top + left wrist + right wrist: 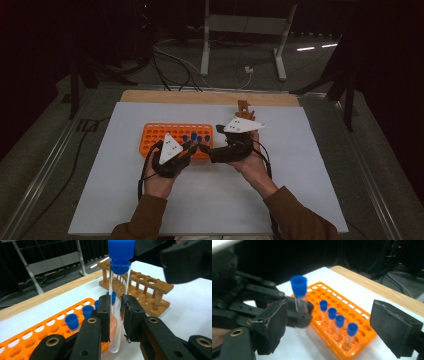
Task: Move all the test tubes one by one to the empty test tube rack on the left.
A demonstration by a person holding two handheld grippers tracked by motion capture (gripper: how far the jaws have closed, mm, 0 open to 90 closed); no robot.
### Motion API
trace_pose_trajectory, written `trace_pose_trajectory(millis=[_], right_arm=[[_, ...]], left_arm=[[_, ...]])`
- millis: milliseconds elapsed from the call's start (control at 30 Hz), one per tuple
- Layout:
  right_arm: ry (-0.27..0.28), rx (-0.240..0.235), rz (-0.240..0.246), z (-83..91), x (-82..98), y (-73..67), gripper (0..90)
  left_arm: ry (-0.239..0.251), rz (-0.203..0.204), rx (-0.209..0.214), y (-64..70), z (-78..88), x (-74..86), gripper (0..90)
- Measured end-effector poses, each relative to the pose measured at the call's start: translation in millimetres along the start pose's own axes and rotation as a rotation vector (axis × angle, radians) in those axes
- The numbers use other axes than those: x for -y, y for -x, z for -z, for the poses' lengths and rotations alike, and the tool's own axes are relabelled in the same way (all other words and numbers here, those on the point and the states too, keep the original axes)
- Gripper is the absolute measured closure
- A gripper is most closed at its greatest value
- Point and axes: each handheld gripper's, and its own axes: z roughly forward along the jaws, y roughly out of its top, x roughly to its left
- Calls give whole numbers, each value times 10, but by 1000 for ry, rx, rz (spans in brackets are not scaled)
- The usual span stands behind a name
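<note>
Dim room, grey floor (45, 150), perhaps carpeted

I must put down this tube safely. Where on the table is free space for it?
Free: the white mat left of the orange rack, and its right side beyond the wooden rack. Crowded: the middle, where both tongs, left and right, meet beside the racks.

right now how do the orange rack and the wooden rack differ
The orange rack is a flat plastic tray with many holes; the wooden rack is a brown frame on pegs with one row of round holes. The orange rack holds four blue-capped tubes; the wooden rack's visible holes look empty. The orange rack sits nearer the person, the wooden rack farther back. Both stand on the white table.
</note>
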Motion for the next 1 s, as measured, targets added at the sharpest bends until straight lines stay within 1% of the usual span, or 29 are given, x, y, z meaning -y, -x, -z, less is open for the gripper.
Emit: trace_pose_trajectory(millis=[200, 333, 400, 600, 767, 1000], right_arm=[[-2, 19, -11, 16, 80, 47, 47], [8, 27, -17, 46, 122, 95, 17], [8, 33, -11, 60, 138, 112, 4], [21, 43, 5, 101, 207, 128, 3], [28, 55, -7, 130, 251, 159, 3], [32, 66, -11, 190, 296, 201, 3]], left_arm=[[9, 16, -21, -67, 27, 5, 781], [24, 26, -39, -108, 42, 9, 781], [37, 30, -51, -129, 50, 10, 780], [50, 45, -80, -198, 51, 20, 781], [68, 45, -109, -243, 60, 26, 781], [59, 62, -126, -307, 36, 47, 781]])
